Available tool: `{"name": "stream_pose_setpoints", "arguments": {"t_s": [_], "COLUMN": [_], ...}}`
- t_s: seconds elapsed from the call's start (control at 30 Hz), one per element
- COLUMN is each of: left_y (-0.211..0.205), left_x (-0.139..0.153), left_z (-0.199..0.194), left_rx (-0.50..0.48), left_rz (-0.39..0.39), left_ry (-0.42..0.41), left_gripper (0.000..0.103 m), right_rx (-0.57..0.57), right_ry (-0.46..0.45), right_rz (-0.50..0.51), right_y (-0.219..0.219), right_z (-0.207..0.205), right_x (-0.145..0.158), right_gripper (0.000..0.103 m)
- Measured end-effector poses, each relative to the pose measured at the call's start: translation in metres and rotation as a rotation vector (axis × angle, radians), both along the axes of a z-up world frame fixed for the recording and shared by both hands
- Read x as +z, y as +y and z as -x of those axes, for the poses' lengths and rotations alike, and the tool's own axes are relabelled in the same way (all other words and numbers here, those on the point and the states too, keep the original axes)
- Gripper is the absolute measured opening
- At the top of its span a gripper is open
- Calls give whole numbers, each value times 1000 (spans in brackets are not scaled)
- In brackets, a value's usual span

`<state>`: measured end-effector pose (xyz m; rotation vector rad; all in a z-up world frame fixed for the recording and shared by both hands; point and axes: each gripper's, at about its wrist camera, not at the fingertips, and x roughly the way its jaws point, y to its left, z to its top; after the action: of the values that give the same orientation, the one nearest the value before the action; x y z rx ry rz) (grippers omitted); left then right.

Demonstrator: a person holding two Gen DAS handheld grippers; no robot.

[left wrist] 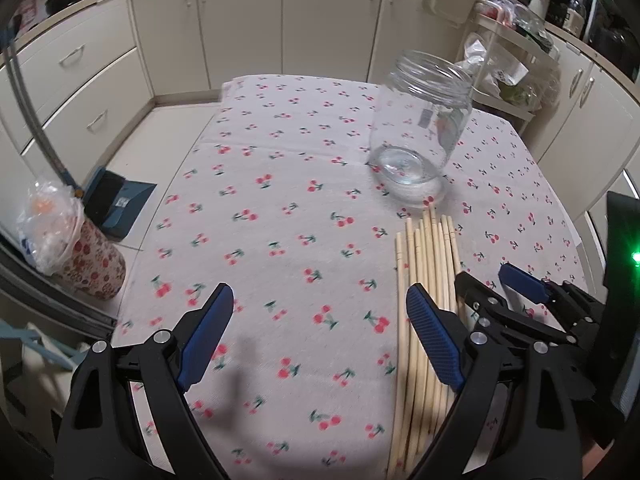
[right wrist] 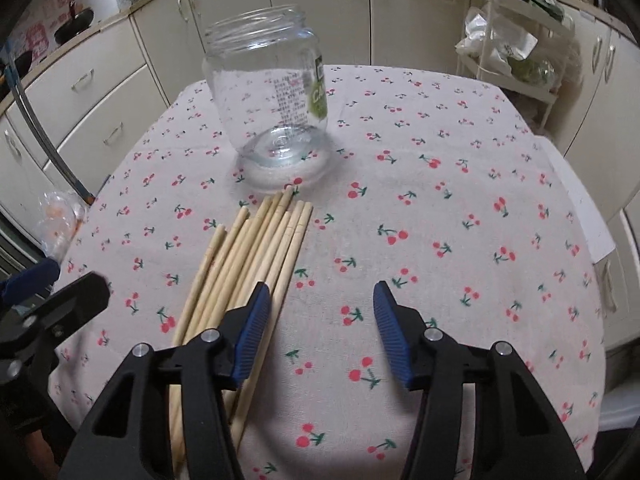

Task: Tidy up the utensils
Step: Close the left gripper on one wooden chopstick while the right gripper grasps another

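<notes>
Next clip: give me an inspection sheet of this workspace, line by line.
Surface: table under white cherry-print cloth.
Job's things: bundle of pale wooden chopsticks lying flat; clear glass jar, upright, lidless, empty, just beyond their tips.
Clutter: nothing seen on the cloth.
Grippers: left tool and right tool open, holding nothing.
Cables: nothing seen.
Surroundings: cream kitchen cabinets; floral bin with plastic liner; white rack of bags.

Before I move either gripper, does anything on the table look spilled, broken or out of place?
Nothing looks spilled or damaged. The glass jar stands upright and empty on the cherry-print tablecloth. The wooden chopsticks lie loose just in front of it, slightly fanned and not yet in the jar. The left gripper and right gripper are open and empty.
</notes>
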<state>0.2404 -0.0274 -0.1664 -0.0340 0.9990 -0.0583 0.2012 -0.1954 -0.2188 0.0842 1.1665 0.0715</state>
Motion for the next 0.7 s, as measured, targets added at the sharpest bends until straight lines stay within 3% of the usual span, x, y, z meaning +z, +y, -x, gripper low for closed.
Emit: {"name": "stream_pose_setpoints", "arguments": {"t_s": [0.33, 0.57, 0.63, 0.7], "left_y": [-34, -40, -38, -37], "left_x": [-21, -37, -38, -38], "left_z": [-32, -50, -52, -55], "left_rx": [-72, -108, -110, -110], "left_rz": [-61, -49, -37, -55], "left_ry": [6, 52, 44, 43], "left_gripper": [82, 68, 67, 58], "right_rx": [-9, 17, 26, 24], "right_ry": [3, -9, -7, 5], "right_rz": [-10, -20, -5, -18], "right_y": [-25, -21, -23, -28], "right_z": [-6, -12, -13, -13], "right_x": [-2, -3, -4, -3], "right_gripper": [47, 47, 40, 34]}}
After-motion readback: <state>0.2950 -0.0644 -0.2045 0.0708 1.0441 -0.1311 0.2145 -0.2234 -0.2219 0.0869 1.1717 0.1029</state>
